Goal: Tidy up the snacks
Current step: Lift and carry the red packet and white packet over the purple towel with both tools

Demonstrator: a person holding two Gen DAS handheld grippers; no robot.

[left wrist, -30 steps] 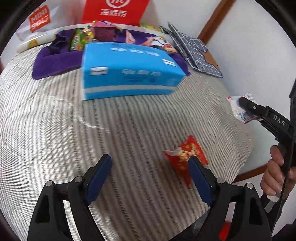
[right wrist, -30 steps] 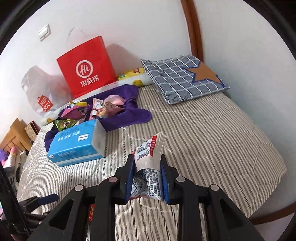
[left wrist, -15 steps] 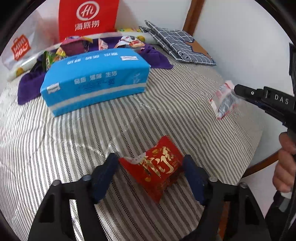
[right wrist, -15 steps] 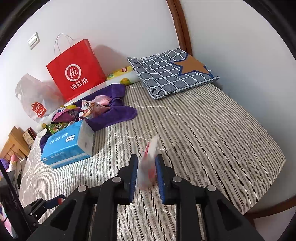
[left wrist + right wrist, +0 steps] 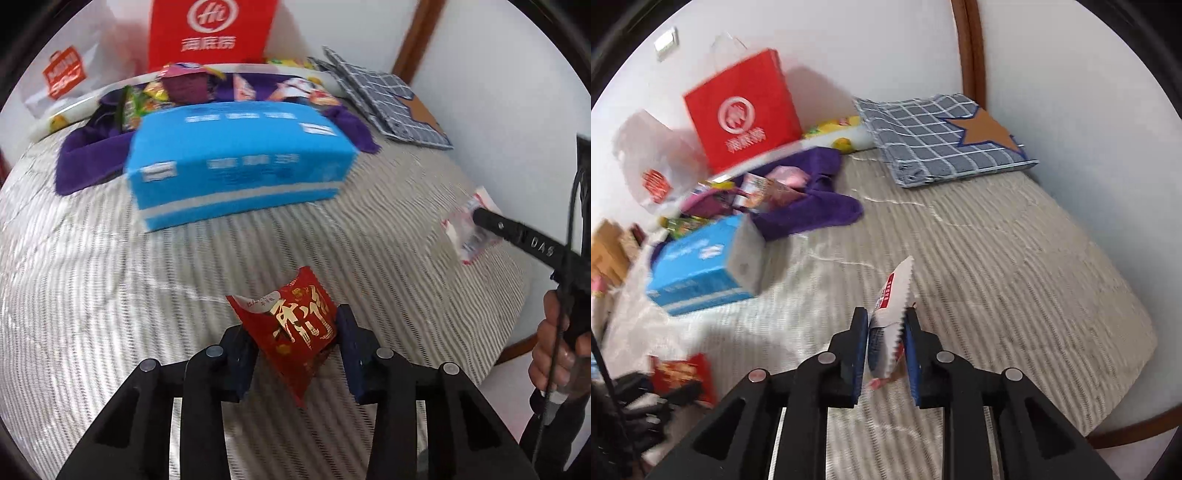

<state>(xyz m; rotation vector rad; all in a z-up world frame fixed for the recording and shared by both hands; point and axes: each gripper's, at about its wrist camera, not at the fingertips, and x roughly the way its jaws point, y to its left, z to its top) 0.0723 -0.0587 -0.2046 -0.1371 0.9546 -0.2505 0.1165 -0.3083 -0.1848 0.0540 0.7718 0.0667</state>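
Right wrist: striped bed [image 5: 1015, 266] (far half bare) ends rightward.

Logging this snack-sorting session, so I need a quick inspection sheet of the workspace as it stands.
Surface: striped bed cover, rumpled.
Job's things: red snack packet and white snack packet, each gripped; more snacks on purple cloth.
Clutter: blue tissue box, checked pillow, red paper bag, white plastic bag.
Grippers: left gripper and right gripper shut on packets.
Cables: black cable by hand.
Surroundings: white wall, wooden trim.
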